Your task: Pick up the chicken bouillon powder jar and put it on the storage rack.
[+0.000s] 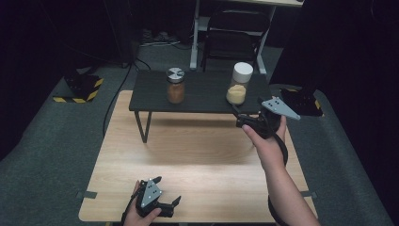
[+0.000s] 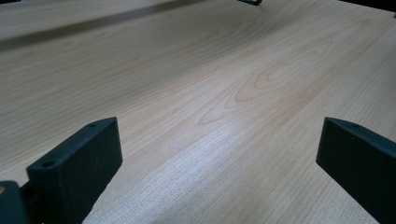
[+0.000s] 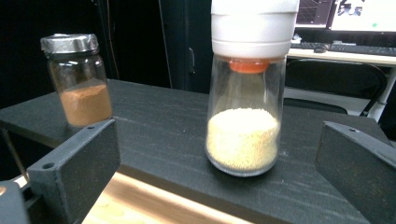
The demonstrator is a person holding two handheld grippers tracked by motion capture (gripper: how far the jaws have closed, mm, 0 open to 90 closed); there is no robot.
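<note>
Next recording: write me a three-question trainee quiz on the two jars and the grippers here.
1. True or false: the right gripper is shut on the white-capped jar.
2. Which jar holds the reddish-brown powder? A: the metal-lidded jar. B: the white-capped jar.
3. Fill in: both jars stand on the dark raised ____.

Key
1. False: its jaws stand wide apart, the jar between and beyond them, untouched.
2. A.
3. Shelf. The left gripper sits open, low over the wooden table.

Left claw [image 2: 219,154]: jaws spread wide, nothing between them, above the light wooden worktop [image 2: 224,84]. Dark object at far edge, unidentifiable.
</note>
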